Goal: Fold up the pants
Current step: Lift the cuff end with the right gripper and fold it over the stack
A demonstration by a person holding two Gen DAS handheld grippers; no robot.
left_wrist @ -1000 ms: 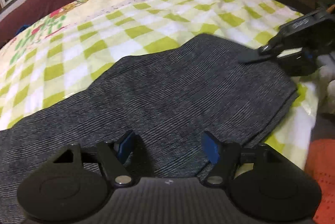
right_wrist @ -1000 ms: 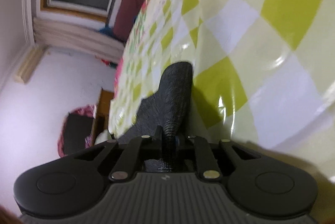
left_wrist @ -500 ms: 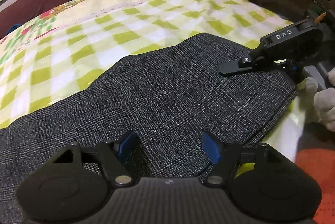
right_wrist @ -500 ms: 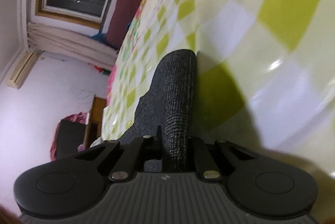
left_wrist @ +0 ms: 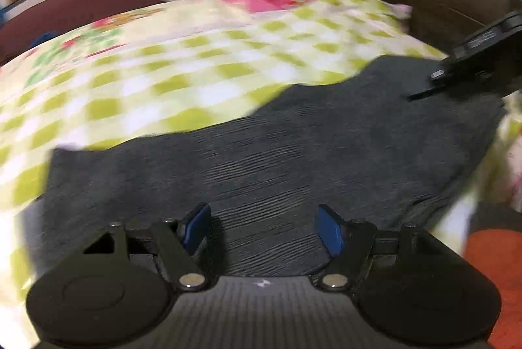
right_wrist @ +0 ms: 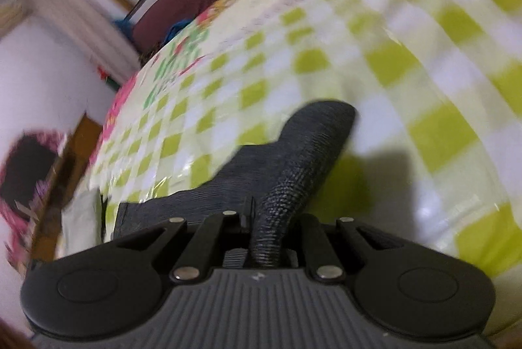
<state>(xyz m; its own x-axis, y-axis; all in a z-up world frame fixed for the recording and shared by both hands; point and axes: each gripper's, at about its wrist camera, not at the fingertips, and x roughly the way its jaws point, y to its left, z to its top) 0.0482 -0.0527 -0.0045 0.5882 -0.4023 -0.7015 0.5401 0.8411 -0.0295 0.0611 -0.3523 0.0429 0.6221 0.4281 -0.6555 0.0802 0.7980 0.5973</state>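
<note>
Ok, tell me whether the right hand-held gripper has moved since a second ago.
Yes. The right hand-held gripper, shut on the pants, has risen: the checked sheet beneath now looks farther off, with more squares in view.

Dark grey ribbed knit pants [left_wrist: 293, 146], glossy checked plastic-looking bedcover [right_wrist: 407, 62], matt black plastic left tool [left_wrist: 262, 228]
</note>
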